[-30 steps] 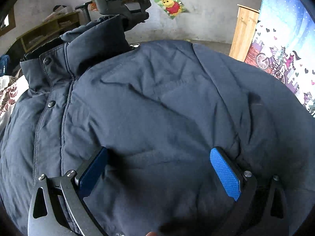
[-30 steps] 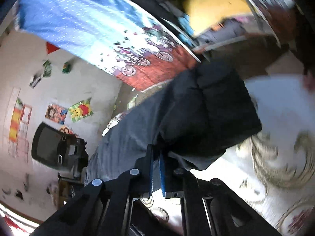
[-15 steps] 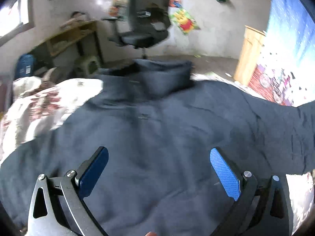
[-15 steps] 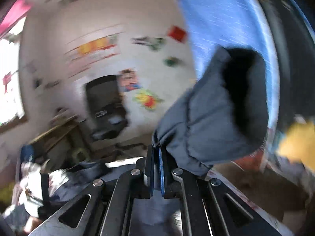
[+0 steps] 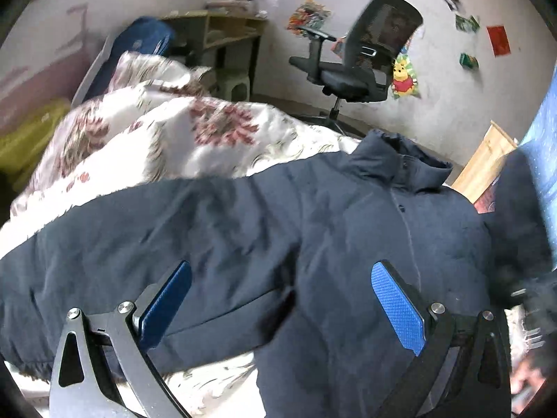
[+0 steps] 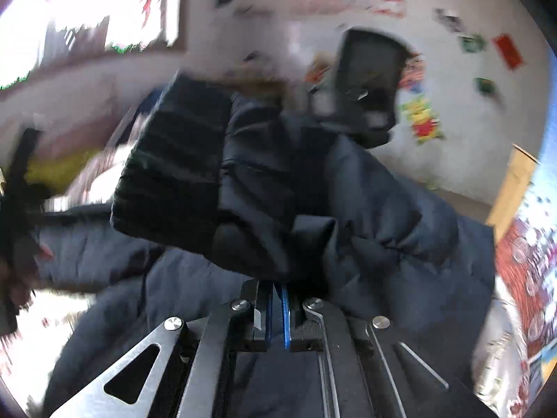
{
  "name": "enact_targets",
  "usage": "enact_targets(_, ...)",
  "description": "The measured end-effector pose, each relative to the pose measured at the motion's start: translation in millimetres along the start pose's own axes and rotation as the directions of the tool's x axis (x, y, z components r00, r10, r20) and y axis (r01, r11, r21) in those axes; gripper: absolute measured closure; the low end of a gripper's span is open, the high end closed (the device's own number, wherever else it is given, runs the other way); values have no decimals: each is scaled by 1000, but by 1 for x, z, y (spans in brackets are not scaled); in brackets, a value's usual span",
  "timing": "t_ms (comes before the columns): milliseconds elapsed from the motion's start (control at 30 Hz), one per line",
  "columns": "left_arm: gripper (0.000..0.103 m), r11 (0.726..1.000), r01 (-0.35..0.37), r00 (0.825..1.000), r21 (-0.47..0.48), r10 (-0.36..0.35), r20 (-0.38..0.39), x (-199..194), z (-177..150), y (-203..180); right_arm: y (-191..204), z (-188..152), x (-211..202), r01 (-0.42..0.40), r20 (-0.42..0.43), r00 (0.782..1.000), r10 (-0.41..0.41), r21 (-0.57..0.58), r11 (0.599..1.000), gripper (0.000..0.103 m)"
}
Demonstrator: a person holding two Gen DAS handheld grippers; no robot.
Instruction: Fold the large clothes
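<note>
A dark navy padded jacket (image 5: 313, 237) lies front up across the bed, its collar (image 5: 400, 160) toward the far side and one sleeve (image 5: 104, 254) stretched out to the left. My left gripper (image 5: 278, 296) hovers above the jacket's body with its blue pads wide apart and nothing between them. My right gripper (image 6: 276, 299) is shut on the other sleeve (image 6: 264, 188), lifted above the jacket with its black knit cuff (image 6: 174, 160) hanging forward. That raised sleeve shows dark and blurred at the right edge of the left wrist view.
A white quilt with red flowers (image 5: 156, 132) covers the bed behind the jacket. Beyond it stand a black office chair (image 5: 358, 55), a wooden desk (image 5: 226, 28) and a light wooden cabinet (image 5: 487, 160). The other gripper shows blurred at the left edge (image 6: 17, 226).
The left gripper has swung left and risen, still open; the whole jacket and left sleeve now show. The right gripper has rolled and carried the held sleeve across over the jacket's body.
</note>
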State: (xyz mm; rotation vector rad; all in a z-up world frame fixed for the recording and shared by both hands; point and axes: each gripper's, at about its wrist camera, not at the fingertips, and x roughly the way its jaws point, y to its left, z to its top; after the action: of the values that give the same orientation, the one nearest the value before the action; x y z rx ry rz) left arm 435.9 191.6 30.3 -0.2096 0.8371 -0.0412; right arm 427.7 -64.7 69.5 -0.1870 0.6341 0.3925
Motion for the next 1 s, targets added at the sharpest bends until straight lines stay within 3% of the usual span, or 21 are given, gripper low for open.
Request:
enact_targets(133,2,998,69,997,-13,-69,-31,-6,-13,21,31,-23,59,-69,-138,989,59,-71,995,98)
enact_targets(267,2,983,178,979,-43,-182,-89,6,-24,23,47,-47,96,-148,-246,962,121,-94,984,94)
enact_targets(400,2,965,258,955,-47,-262,-140,24,-27,2,45,-80,75,-228,-252,947,198,-93,969,37)
enact_targets(567,5,978,205,965,35,-196,-173,58,-22,-36,23,-92,43,-232,-211,955,209,-93,968,34)
enact_targets(600,16,981,189,967,40,-179,-183,66,-21,-42,17,-99,34,-223,-202,958,203,-81,971,34)
enact_targets(633,37,983,176,968,44,-164,-191,72,-23,-45,6,-99,28,-206,-190,963,190,-67,976,34)
enact_targets(667,50,985,167,965,43,-155,-210,81,-24,-50,-4,-97,23,-188,-177,968,175,-57,981,34)
enact_targets(700,76,986,162,964,40,-150,-222,86,-25,-54,-16,-95,16,-156,-163,976,147,-45,987,32)
enact_targets(733,88,988,146,965,40,-134,-225,88,-28,-53,-29,-92,12,-116,-146,983,110,-28,993,29)
enact_targets(767,91,992,113,974,47,-101,-205,89,-30,-53,-39,-89,10,-84,-134,988,82,-11,996,27)
enact_targets(800,100,994,100,980,55,-88,-179,85,-29,-54,-51,-85,9,-47,-126,991,48,9,999,24)
enact_targets(900,102,995,50,996,90,-43,-82,67,-26,-56,-84,-70,13,43,-128,991,-34,70,997,24)
enact_targets(1000,102,991,-25,1000,129,25,2,54,-21,-57,-104,-53,23,82,-113,991,-68,126,989,24)
